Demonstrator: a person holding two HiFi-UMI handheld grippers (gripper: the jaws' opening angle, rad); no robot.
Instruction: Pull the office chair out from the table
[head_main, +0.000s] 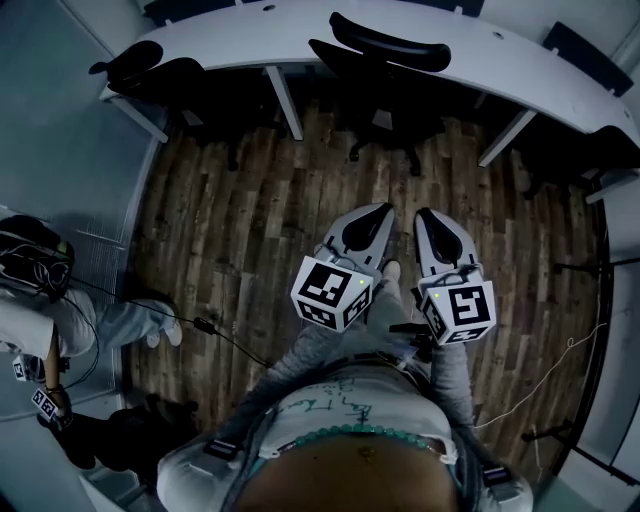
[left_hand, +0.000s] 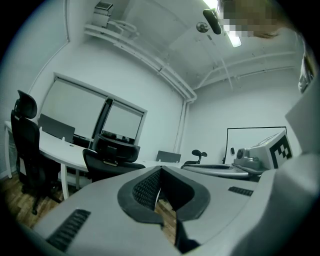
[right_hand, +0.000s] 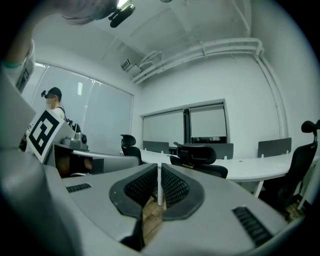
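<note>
While held side by side over the floorboards, left gripper (head_main: 383, 213) and right gripper (head_main: 425, 216) have jaws pressed together with nothing between them; probably an approach posture. Office chair (head_main: 385, 60) sits well ahead, tucked against the table (head_main: 250, 40).

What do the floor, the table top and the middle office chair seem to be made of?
Floor: wood or wood-look planks, matte; grain and seams show.
Table top: probably white laminate, smooth; uniform colour.
Office chair: black, perhaps plastic with mesh; too dark to be sure.
</note>
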